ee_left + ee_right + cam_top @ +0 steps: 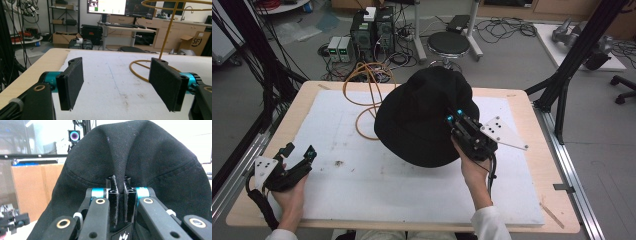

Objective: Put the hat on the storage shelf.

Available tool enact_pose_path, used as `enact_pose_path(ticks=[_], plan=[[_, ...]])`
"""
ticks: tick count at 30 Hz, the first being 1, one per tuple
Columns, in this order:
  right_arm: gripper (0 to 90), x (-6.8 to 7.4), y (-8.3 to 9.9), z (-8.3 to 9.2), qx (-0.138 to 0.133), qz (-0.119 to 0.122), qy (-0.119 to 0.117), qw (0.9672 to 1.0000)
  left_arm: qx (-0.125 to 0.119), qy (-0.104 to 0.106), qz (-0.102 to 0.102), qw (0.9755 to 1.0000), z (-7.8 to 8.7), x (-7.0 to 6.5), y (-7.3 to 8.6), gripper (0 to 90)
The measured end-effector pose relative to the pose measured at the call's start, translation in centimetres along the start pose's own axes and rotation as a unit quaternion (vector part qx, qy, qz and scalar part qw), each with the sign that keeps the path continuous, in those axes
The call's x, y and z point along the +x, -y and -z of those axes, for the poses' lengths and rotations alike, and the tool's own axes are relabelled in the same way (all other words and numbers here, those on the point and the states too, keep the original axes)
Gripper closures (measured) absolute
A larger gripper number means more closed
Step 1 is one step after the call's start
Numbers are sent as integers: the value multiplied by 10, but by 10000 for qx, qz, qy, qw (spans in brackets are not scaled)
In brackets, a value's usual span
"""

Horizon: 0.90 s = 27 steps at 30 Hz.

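Grippers number two: the left gripper [298, 156], lower left of the high view, has its jaws spread wide with nothing between them; the right gripper [454, 118] pinches one black hat [422, 117] at centre. Beyond, one yellow wire stand [364, 95] sits on the white mat [377, 185].

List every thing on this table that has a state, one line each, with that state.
Black hat: pinched at its fabric, lifted clear of the white mat, hanging slack.
Right gripper: shut on the hat, jaws pressed together with a fold of cloth between.
Left gripper: open, nothing between the jaws, held low near the mat's left edge.
Yellow wire stand: upright, its top ring bare.
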State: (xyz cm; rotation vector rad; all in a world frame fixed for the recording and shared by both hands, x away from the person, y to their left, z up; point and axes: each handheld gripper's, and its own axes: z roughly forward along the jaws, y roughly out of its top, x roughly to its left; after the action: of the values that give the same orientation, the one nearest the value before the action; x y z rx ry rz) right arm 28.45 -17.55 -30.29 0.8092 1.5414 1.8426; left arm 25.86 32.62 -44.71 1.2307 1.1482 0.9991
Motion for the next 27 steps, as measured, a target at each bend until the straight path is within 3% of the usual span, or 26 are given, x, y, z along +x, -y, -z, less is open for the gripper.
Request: enact_pose_path(ticks=[7, 11, 15, 20, 27], plan=[[865, -3, -8, -14, -246, -72, -44, 9997, -25, 61, -33, 10000, -6, -2, -2, 282], [865, -4, -14, -33, -414, -130, -90, 9990, -29, 40, -184, 9998, -7, -2, -3, 282], [865, -5, -22, -49, -596, -165, -155, 9980, -37, 28, -172, 9998, -6, -1, -3, 282], [864, -3, -29, -63, -663, -166, -172, 9975, -60, 24, -189, 9998, -5, -2, -3, 282], [865, 4, -32, -99, -684, -161, -333, 9970, -58, -32, -207, 9998, -4, 2, -3, 282]])
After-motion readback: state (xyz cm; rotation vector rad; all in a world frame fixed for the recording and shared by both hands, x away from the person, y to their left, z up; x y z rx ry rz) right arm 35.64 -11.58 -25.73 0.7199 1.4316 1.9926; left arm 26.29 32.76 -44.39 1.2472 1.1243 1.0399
